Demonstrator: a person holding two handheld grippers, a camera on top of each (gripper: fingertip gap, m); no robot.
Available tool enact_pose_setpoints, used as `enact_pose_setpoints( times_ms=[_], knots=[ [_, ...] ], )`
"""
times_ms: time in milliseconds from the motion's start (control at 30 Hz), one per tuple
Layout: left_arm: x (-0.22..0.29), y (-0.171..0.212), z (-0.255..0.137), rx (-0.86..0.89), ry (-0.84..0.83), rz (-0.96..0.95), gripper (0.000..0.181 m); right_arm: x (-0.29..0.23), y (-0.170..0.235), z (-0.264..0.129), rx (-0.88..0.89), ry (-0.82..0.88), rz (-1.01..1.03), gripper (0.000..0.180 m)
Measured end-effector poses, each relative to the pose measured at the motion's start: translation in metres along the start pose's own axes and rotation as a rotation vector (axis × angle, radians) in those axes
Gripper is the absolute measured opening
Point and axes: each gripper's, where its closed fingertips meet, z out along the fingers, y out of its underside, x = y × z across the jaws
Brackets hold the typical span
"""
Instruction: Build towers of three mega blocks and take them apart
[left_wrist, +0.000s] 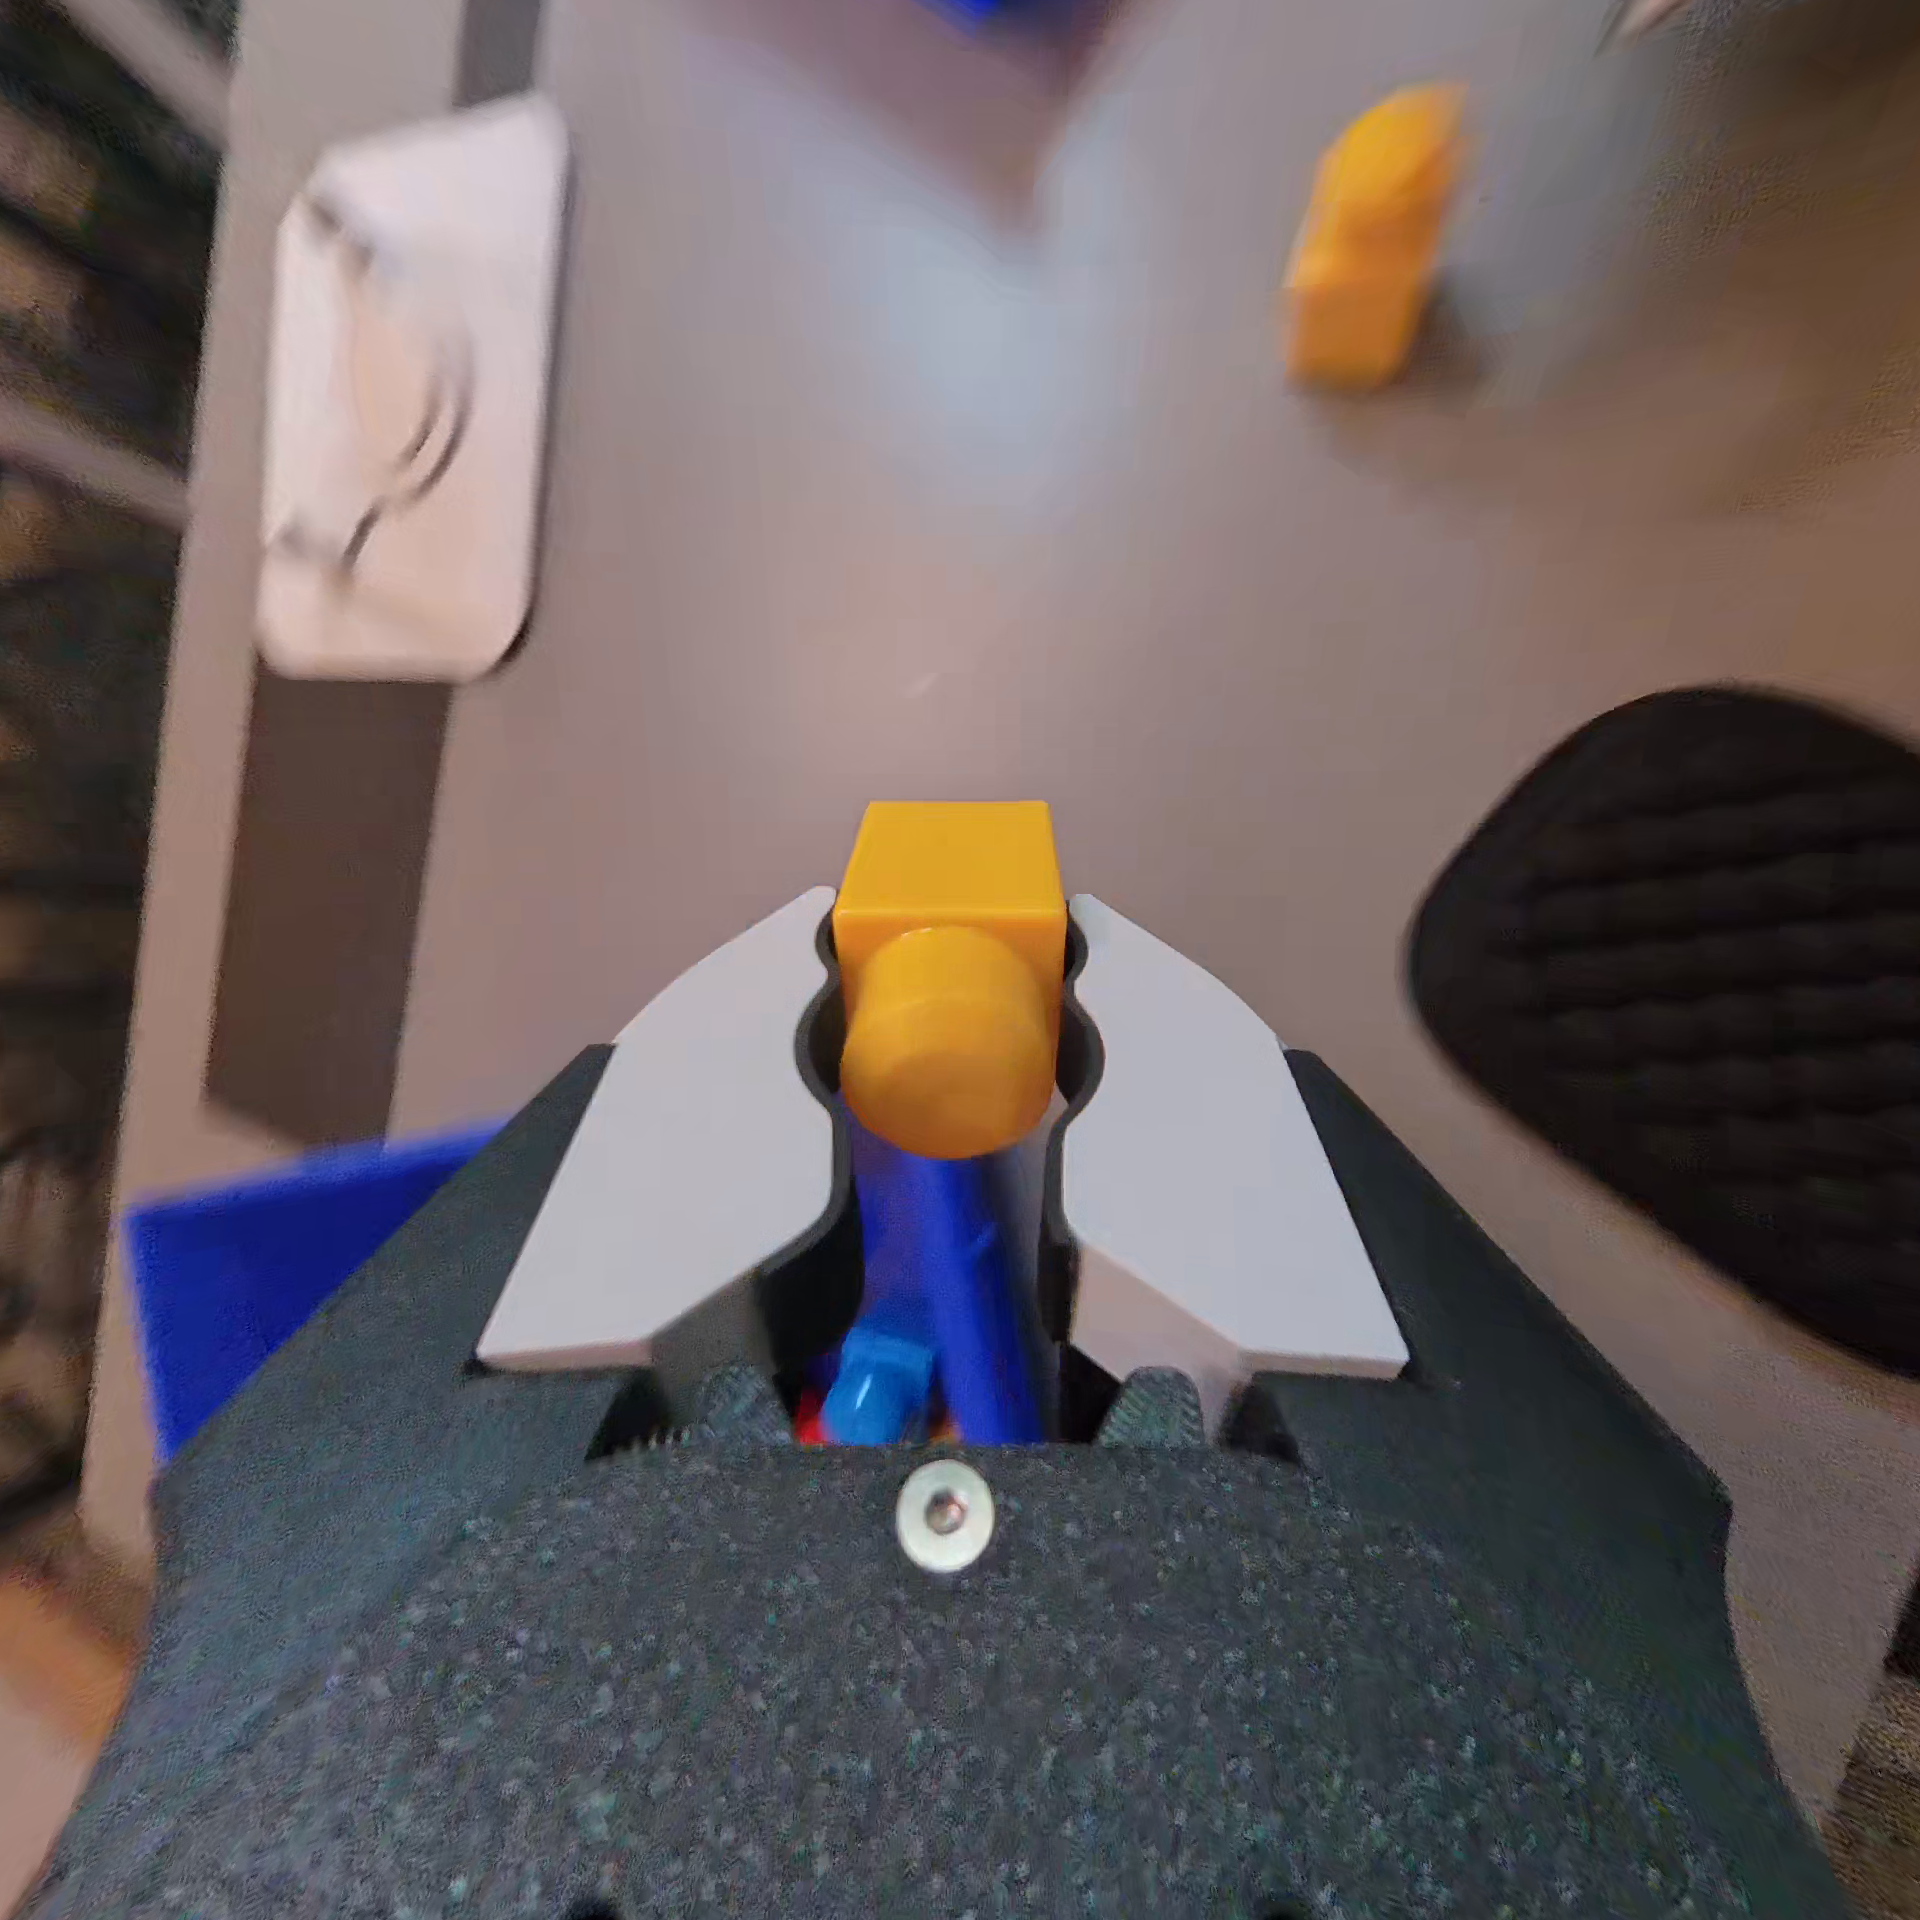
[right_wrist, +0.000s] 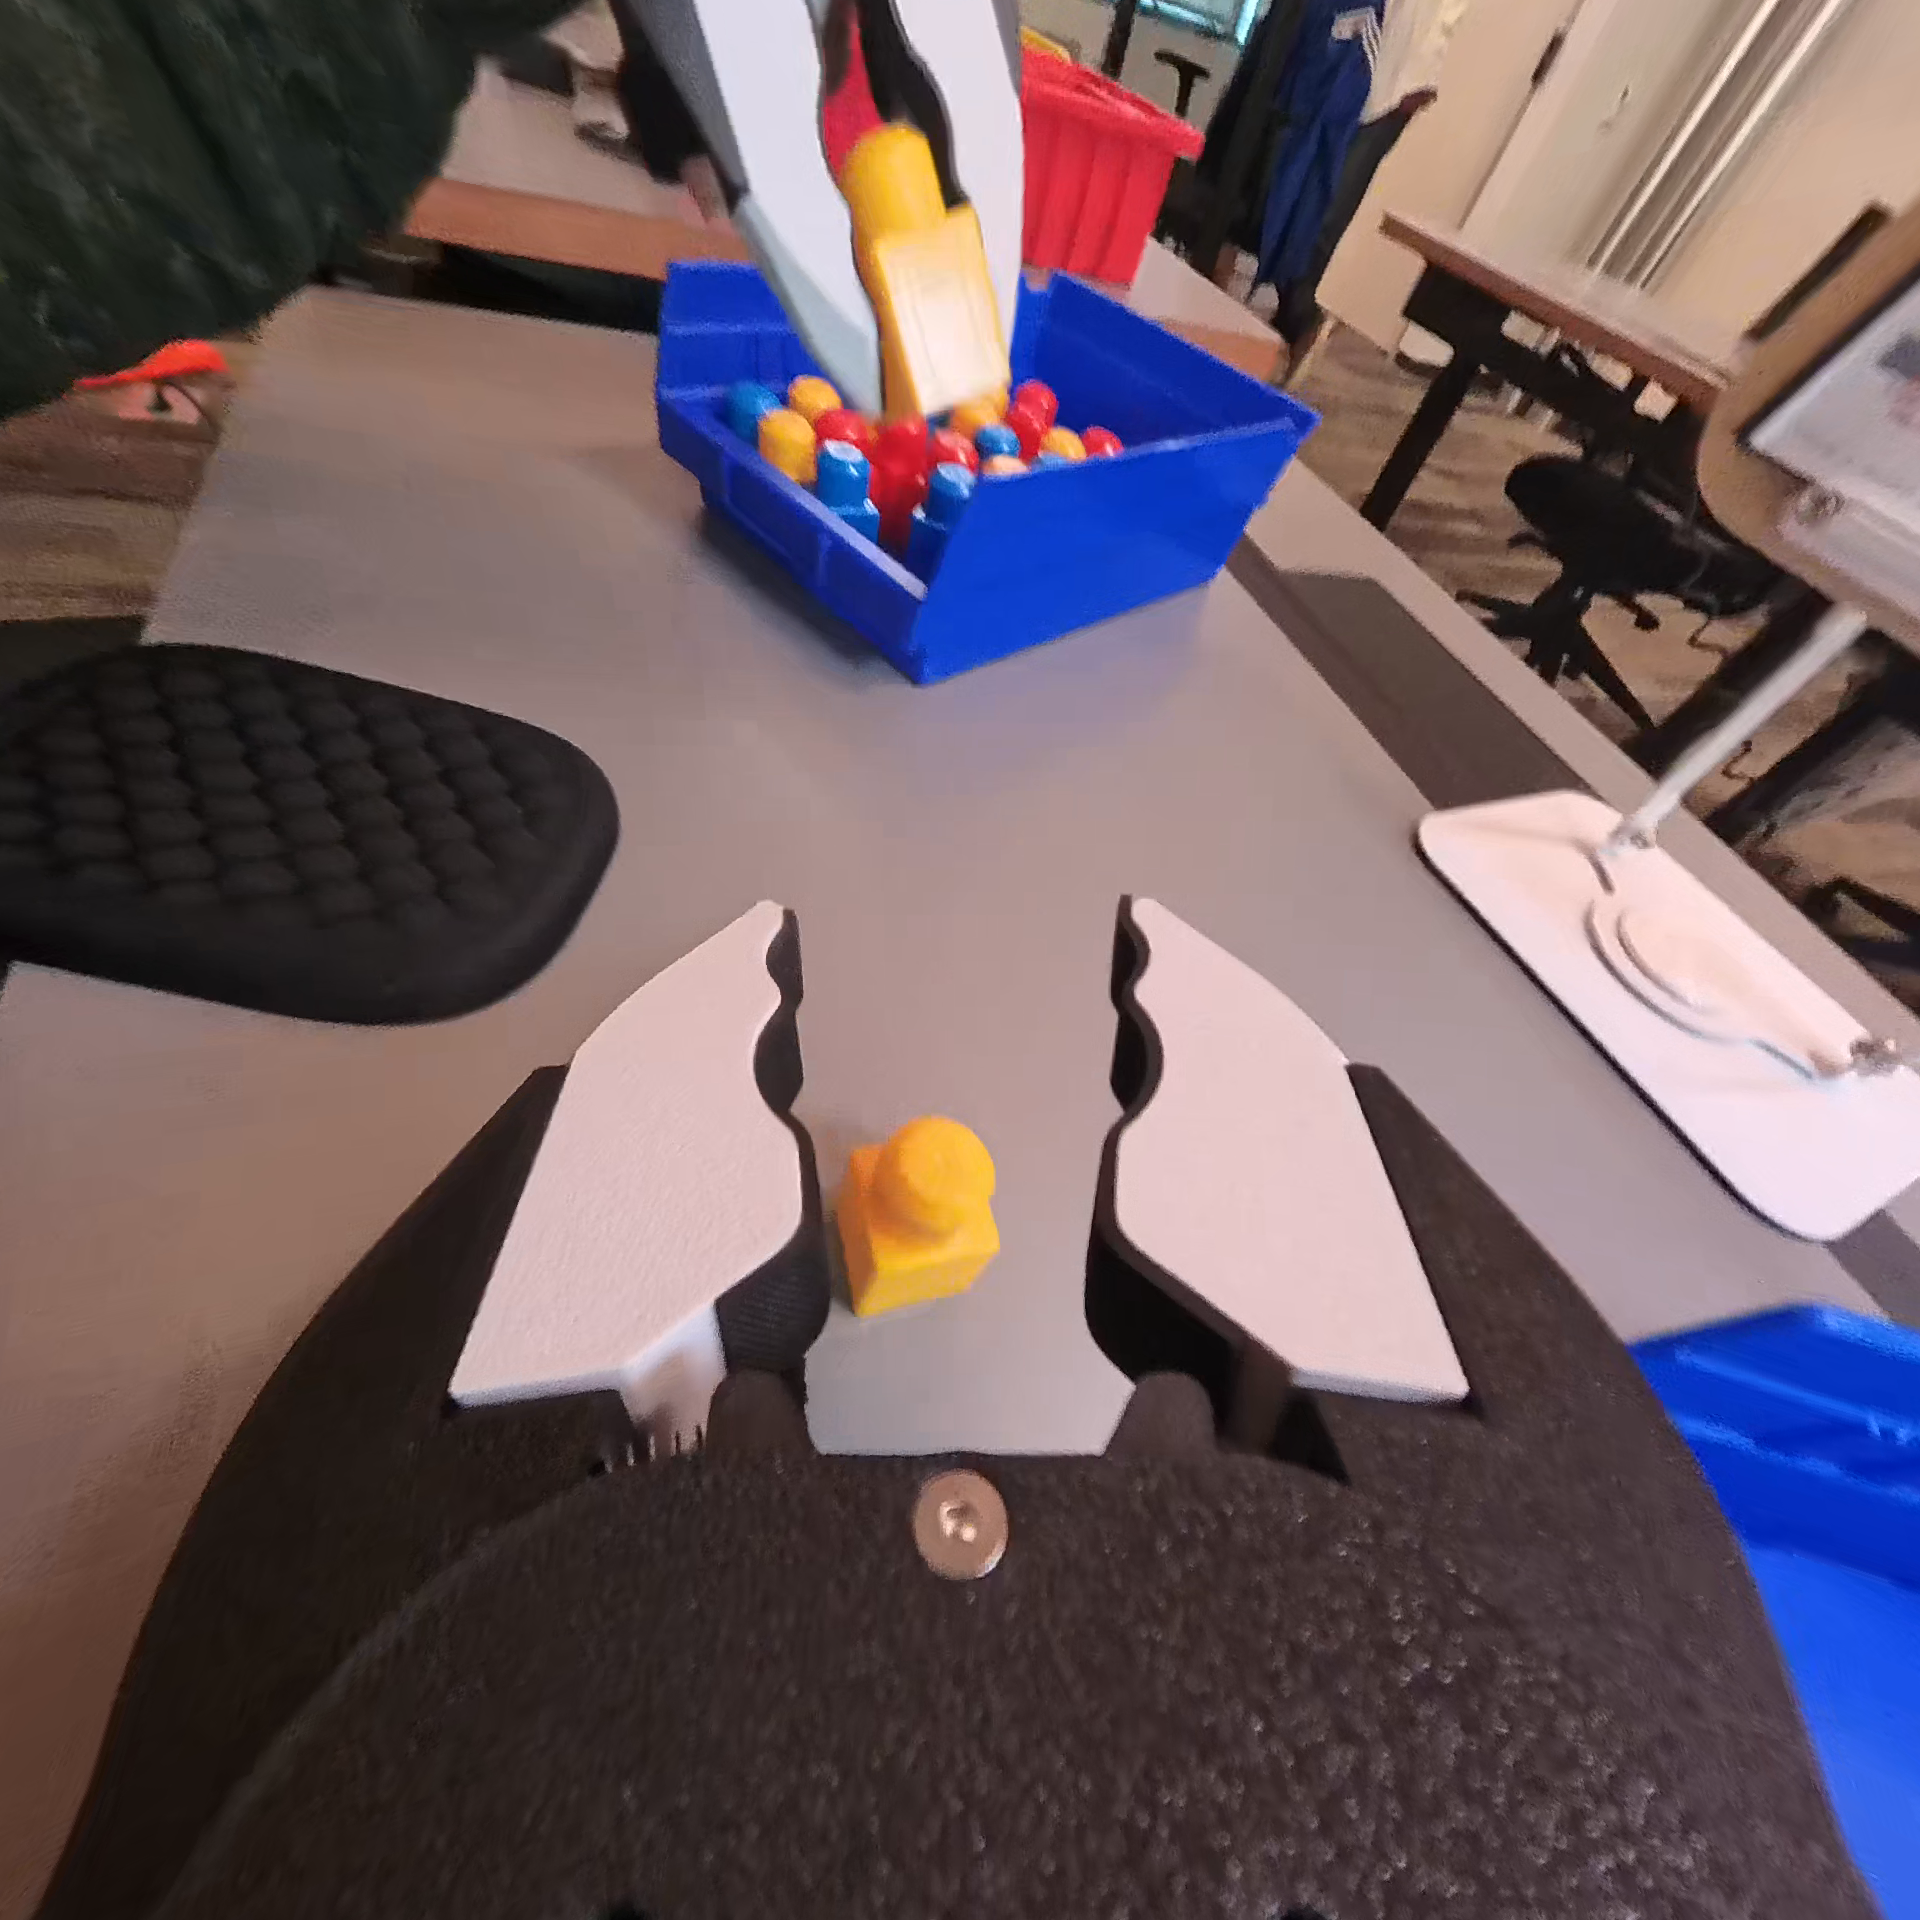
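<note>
My left gripper (left_wrist: 951, 914) is shut on a yellow block (left_wrist: 951, 966), its stud towards the camera, held above the grey table. In the right wrist view the same gripper (right_wrist: 909, 343) holds that yellow block (right_wrist: 930, 301) over a blue bin (right_wrist: 1039, 561) filled with several red, blue and yellow blocks. A second yellow block (right_wrist: 916, 1216) stands upright on the table between the fingers of my open right gripper (right_wrist: 956, 935), nearer the left finger and not touching either one. It also shows far off in the left wrist view (left_wrist: 1366, 244).
A black textured pad (right_wrist: 281, 821) lies at the left of the table; it also shows in the left wrist view (left_wrist: 1683, 997). A white stand base (right_wrist: 1662, 997) sits near the right edge. Another blue bin (right_wrist: 1808, 1455) is at the lower right. A red crate (right_wrist: 1091, 166) stands behind. My right fingertips sit around 20 cm from my left ones.
</note>
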Motion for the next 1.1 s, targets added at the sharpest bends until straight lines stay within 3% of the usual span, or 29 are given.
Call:
enact_pose_setpoints(
  times_ms=[233, 467, 700, 767, 967, 1100],
  knots=[
    [0.092, -0.078, 0.051, 0.144, 0.239, 0.181, 0.036, -0.032, -0.010, 0.011, -0.006, -0.070, -0.076, 0.056],
    [0.108, -0.108, 0.062, 0.274, 0.292, 0.168, 0.036, -0.042, 0.003, 0.011, -0.011, -0.149, -0.061, 0.035],
    [0.074, -0.151, 0.012, 0.881, 0.263, -0.161, 0.043, -0.016, -0.042, -0.020, 0.352, -0.161, 0.192, 0.035],
    [0.073, -0.158, 0.007, 0.975, 0.295, -0.228, 0.041, -0.017, -0.045, -0.021, 0.398, -0.184, 0.227, 0.035],
    [0.080, -0.146, 0.027, 0.798, 0.268, -0.179, 0.035, -0.021, -0.021, -0.005, 0.273, -0.199, 0.234, 0.035],
    [0.096, -0.126, 0.050, 0.641, 0.275, -0.086, 0.035, -0.021, -0.015, -0.005, 0.210, -0.209, 0.203, 0.049]
  ],
)
